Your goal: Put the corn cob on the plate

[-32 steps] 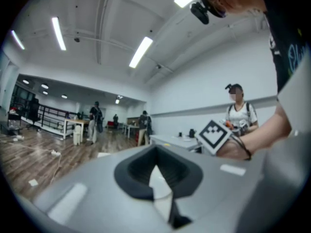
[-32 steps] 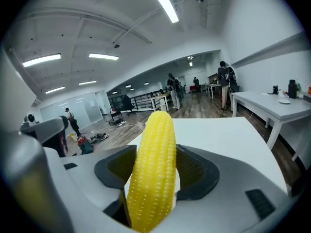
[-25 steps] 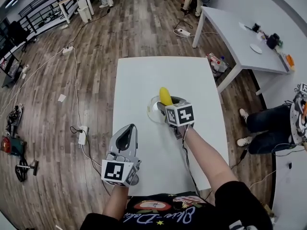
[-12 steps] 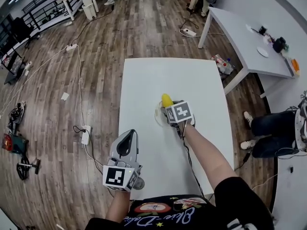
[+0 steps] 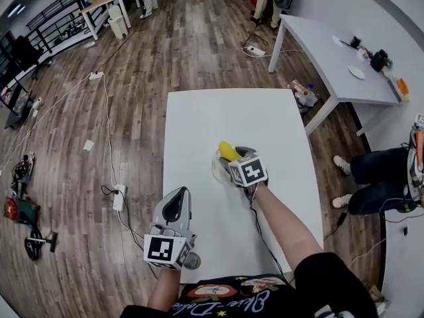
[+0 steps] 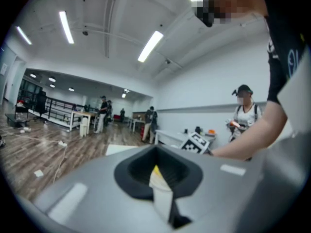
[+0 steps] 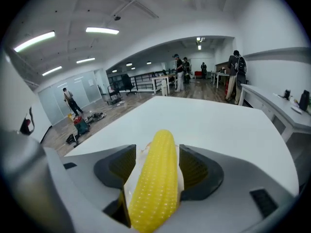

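Note:
The yellow corn cob (image 5: 227,150) sticks out of my right gripper (image 5: 234,155), which is shut on it near the middle of the white table (image 5: 232,111). In the right gripper view the corn cob (image 7: 154,183) lies lengthwise between both jaws of the right gripper (image 7: 155,176). A clear plate (image 5: 214,167) lies right under the cob, and the gripper hides most of it. My left gripper (image 5: 176,197) hangs at the table's near left edge, shut and holding nothing. The left gripper (image 6: 159,181) points away toward the room.
A second white table (image 5: 331,52) with small items stands at the right. A seated person's legs (image 5: 371,174) are beside it. Cables and a power strip (image 5: 118,194) lie on the wooden floor left of the table. People stand far off.
The right gripper keeps the corn over the plate and has come slightly nearer and lower. The left gripper has barely moved. My head view has shifted a little.

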{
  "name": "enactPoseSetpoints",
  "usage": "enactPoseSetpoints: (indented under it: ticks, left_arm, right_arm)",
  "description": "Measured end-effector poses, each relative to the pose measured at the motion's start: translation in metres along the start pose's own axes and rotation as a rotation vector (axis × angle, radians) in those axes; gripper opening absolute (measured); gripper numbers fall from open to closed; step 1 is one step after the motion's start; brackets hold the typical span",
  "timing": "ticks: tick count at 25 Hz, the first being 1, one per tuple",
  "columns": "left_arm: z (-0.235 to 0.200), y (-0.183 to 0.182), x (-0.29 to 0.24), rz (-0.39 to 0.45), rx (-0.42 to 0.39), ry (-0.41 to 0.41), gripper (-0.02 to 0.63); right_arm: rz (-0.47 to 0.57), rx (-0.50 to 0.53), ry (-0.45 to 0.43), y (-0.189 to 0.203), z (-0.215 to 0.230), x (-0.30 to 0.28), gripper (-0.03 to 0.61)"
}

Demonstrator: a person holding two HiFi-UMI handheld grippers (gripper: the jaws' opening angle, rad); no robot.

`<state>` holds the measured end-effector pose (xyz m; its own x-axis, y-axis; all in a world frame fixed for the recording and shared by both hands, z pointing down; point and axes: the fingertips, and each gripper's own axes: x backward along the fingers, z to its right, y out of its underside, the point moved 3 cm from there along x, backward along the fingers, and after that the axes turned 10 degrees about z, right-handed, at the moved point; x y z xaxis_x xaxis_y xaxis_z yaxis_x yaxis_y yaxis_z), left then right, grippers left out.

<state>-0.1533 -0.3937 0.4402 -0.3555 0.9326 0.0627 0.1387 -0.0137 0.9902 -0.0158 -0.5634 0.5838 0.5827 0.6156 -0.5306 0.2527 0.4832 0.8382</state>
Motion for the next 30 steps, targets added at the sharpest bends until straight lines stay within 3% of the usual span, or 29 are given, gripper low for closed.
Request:
enactPoseSetpoints:
  ticks: [5,8,10,12,14,18,21,30]
  left_arm:
    - [0.003,-0.019,0.004,0.032,-0.052,0.015,-0.012]
    - [0.002,-0.028,0.009,0.062,-0.058,0.022,-0.012]
    - [0.008,-0.029,0.013,0.066,-0.056,0.031,-0.012]
    - [0.018,-0.032,0.015,0.071,-0.058,0.044,-0.012]
    - [0.027,-0.040,0.017,0.087,-0.074,0.067,-0.012]
    - [0.040,-0.052,0.021,0.107,-0.082,0.114,-0.012]
    - [0.049,-0.059,0.021,0.121,-0.093,0.129,-0.012]
    - [0.058,-0.057,0.029,0.107,-0.105,0.130,-0.012]
  right_arm:
    - [0.319,0.024,-0.027,-0.034,-0.022,0.080,0.260]
    - [0.385,0.045,0.031,-0.036,-0.043,0.135,0.241]
    - [0.393,0.036,0.128,-0.027,-0.050,0.170,0.066]
    - [0.422,0.005,0.164,-0.021,-0.054,0.198,0.042]
    - [0.475,-0.020,0.142,-0.025,-0.064,0.219,0.027]
    - [0.636,0.100,0.042,-0.052,-0.100,0.252,0.015]
    - [0.647,0.119,0.037,-0.060,-0.107,0.262,0.015]
    - [0.665,0.019,0.020,-0.058,-0.104,0.270,0.015]
